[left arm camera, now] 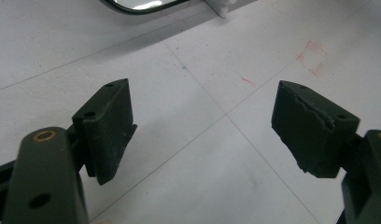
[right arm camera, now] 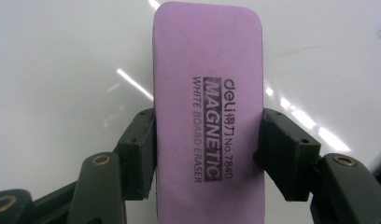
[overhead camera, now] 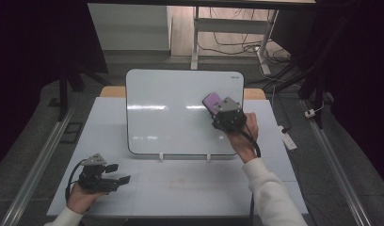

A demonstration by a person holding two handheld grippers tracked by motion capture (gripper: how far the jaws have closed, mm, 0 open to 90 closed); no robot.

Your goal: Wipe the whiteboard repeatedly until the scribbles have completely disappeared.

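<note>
A whiteboard (overhead camera: 171, 113) stands tilted on small white feet at the middle of the table. My right gripper (overhead camera: 217, 107) is shut on a purple magnetic whiteboard eraser (overhead camera: 211, 101) and holds it against the board's upper right area. In the right gripper view the eraser (right arm camera: 208, 107) sits between both jaws, its printed label facing the camera, with the glossy board (right arm camera: 62, 70) behind it. My left gripper (overhead camera: 118, 173) rests low over the table's front left, open and empty. The left gripper view shows its fingers (left arm camera: 109, 121) spread wide over the white tabletop (left arm camera: 198, 154).
The white table (overhead camera: 180, 188) has faint red marks (left arm camera: 312, 57) in front of the board. Beyond the table stand a desk frame and loose cables (overhead camera: 237, 44) on the floor. Metal rails (overhead camera: 37, 165) run along both sides.
</note>
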